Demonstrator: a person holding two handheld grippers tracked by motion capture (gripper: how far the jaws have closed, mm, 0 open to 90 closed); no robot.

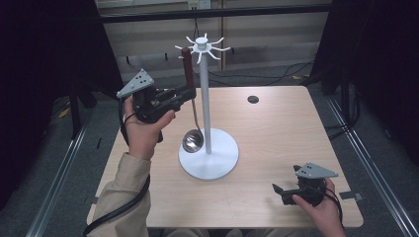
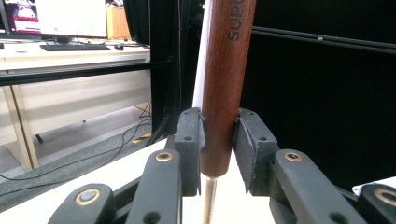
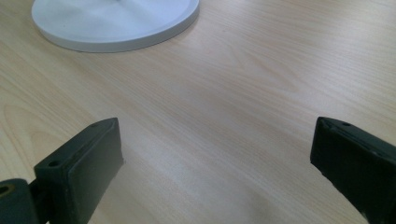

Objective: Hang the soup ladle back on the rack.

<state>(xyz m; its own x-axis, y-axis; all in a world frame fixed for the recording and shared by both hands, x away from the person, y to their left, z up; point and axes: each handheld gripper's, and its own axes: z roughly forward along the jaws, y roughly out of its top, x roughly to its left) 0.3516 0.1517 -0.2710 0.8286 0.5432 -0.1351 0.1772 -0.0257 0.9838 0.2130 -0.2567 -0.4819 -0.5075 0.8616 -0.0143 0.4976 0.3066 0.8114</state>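
Note:
A ladle with a brown wooden handle (image 1: 188,69) and a steel bowl (image 1: 191,141) hangs upright beside the pole of a white hook stand (image 1: 204,98). Its handle top is up at one of the stand's hooks. My left gripper (image 1: 190,92) reaches in level from the left and is shut on the lower part of the handle (image 2: 224,84). In the left gripper view both pads (image 2: 192,140) sit against the wood. My right gripper (image 1: 277,190) rests low over the table's front right corner. Its jaws (image 3: 215,154) stand wide open with only bare table between them.
The stand's round white base (image 1: 208,158) sits mid-table, and its edge shows in the right gripper view (image 3: 112,28). A dark round hole (image 1: 253,99) marks the wooden table (image 1: 276,138) at the back. Metal rails and cables run along the floor around it.

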